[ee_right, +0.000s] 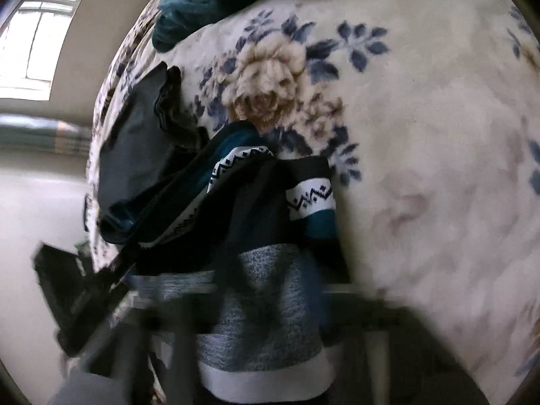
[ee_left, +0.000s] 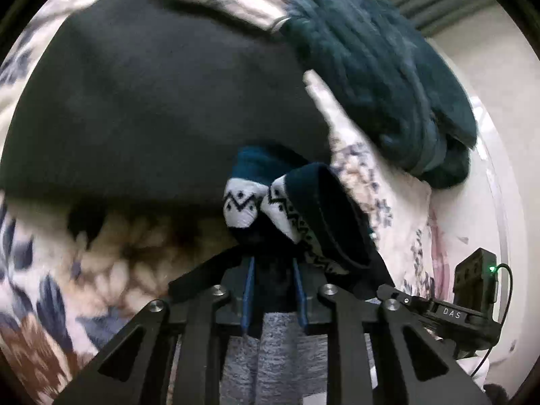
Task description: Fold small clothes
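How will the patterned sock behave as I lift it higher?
Probably floppy: the sock already droops and folds around the left gripper. Likely light, being thin knit. It may cling to the fuzzy blanket rather than slide.

Sock (ee_left: 270, 199) right in front of the left gripper (ee_left: 273, 290), pinched between its fingers, bunched up over the bed cover (ee_left: 111, 270). Behind the sock, a flat cloth (ee_left: 152, 101) spread on the bed cover. Behind and to the right of that, a fluffy blanket (ee_left: 378, 77) piled up, partly on the flat cloth. Right gripper (ee_left: 438, 310) low at the right edge, just beside the left gripper.
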Demonstrator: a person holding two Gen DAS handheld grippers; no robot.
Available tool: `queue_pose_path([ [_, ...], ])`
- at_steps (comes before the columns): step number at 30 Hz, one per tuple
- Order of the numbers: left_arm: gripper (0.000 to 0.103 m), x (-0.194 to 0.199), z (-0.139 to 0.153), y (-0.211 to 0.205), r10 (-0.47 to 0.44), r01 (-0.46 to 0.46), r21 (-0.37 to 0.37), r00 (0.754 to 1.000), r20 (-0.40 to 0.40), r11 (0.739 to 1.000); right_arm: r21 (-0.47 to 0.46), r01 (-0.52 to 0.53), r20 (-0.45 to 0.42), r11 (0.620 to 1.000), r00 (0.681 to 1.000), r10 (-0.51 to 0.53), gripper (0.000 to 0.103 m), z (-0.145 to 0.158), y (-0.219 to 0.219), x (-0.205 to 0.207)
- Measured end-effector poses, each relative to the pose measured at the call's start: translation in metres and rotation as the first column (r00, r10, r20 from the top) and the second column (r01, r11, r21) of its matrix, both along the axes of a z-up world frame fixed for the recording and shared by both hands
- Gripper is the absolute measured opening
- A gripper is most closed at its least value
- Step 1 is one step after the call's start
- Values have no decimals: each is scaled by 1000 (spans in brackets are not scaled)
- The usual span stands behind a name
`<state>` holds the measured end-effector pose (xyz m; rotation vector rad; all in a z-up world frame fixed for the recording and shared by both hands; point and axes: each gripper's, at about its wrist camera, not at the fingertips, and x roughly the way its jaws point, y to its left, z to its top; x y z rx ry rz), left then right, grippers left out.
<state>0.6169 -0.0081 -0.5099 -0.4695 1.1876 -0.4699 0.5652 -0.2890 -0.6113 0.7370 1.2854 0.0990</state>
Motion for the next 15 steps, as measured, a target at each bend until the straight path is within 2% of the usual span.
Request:
queue_pose_path([
  [1,17,-1,8,-5,-28,28,16,999,31,999,-22,19,37,1000,999,-18,8,9,-2,-6],
  [3,17,7,7,-9,-56,53,57,998,38,997,-54,54,74,997,996,-50,8,22,-8,-15],
  [6,21,28,-25,-10,-78,84,120,996,-54,989,-92,82,64,992,995,-76,8,23,-15,-20],
  [8,23,31,-31,-2,-61,68,69,993,-105,995,-57,45,-14,997,999,-46,10,5,-13,-11],
  [10,41,22,-19,9,-46,50,34,994,-101,998,-18,21,-69,1000,997,-23,13,-3,-17,-1],
  [11,57,14,-11,17,-34,35,11,995,-98,999,9,21,-54,1000,998,-20,18,0,-22,1],
  [12,65,3,-4,23,-13,10,-26,996,-91,1000,32,23,-35,999,999,-22,38,4,-28,1],
  [13,66,-15,6,38,27,-33,-74,996,-80,997,46,27,-26,999,999,-26,50,7,-35,-1],
  [14,67,-25,10,43,48,-56,-101,995,-82,993,60,26,-19,998,1000,-25,67,8,-40,-2],
  [15,68,-43,13,52,74,-87,-134,993,-97,987,95,27,-14,995,1000,-25,68,7,-47,-4],
])
